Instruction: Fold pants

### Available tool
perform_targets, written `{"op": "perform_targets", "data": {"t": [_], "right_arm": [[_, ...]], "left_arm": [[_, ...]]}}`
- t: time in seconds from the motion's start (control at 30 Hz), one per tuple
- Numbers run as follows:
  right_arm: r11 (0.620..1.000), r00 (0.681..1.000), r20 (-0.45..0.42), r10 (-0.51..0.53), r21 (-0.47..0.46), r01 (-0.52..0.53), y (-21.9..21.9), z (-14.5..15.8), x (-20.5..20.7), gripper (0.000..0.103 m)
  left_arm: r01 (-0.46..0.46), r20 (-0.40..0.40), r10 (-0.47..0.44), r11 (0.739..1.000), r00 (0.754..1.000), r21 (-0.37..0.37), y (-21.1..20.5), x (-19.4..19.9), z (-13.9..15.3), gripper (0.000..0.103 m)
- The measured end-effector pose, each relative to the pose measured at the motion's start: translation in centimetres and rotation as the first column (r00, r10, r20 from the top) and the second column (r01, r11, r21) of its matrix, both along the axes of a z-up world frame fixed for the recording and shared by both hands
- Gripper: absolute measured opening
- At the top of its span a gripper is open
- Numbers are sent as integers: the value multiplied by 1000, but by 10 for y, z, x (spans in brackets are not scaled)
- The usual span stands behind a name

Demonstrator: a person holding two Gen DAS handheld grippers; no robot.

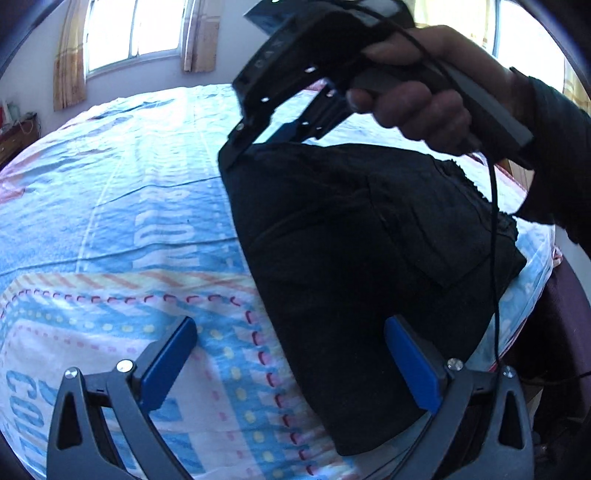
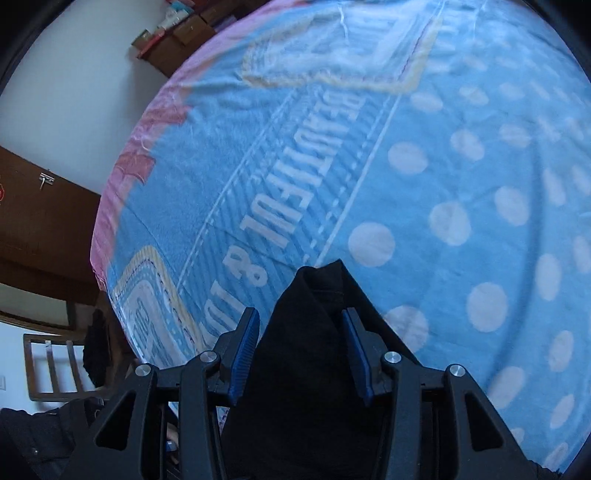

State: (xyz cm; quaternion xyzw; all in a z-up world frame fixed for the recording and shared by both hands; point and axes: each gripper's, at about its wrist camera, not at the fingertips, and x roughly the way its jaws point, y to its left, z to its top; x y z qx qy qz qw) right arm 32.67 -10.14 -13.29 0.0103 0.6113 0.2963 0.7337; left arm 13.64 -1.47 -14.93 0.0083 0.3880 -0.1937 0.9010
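Note:
Black pants [image 1: 351,240] lie folded in a thick stack on the blue patterned bed sheet [image 1: 129,203], toward the right edge of the bed. My left gripper [image 1: 291,325] stands wide open low over the near edge of the stack, its right pad over the cloth and its left pad over the sheet. A hand [image 1: 413,107] holds my right gripper [image 1: 255,146] at the far left corner of the pants. In the right wrist view a peak of the pants [image 2: 314,369] fills the space between the blue pads of my right gripper [image 2: 299,314], which is shut on it.
Curtained windows [image 1: 129,33] sit behind the bed. A black cable [image 1: 495,258] hangs from the right gripper across the pants. The bed's edge [image 1: 546,266] is close on the right. A wooden door [image 2: 37,229] and a chair [image 2: 51,369] stand beyond the sheet [image 2: 443,184].

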Motion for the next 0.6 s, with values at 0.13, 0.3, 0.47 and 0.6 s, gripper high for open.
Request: {"op": "perform_targets", "data": {"t": [0.13, 0.3, 0.47, 0.6], "right_arm": [[999, 997, 75, 26, -25, -25, 10, 1, -7, 19], [999, 995, 101, 13, -30, -10, 7, -7, 0, 19], [1000, 987, 161, -18, -8, 19, -7, 7, -3, 27], [995, 961, 256, -100, 14, 100, -32, 34, -13, 36]], "left_arm": [[3, 23, -4, 1000, 1000, 12, -5, -3, -3, 103], [-1, 49, 0, 1000, 999, 23, -12, -10, -5, 103], [-19, 32, 20, 1000, 999, -15, -9, -12, -3, 103], [-38, 38, 40, 998, 998, -59, -1, -15, 3, 103]]}}
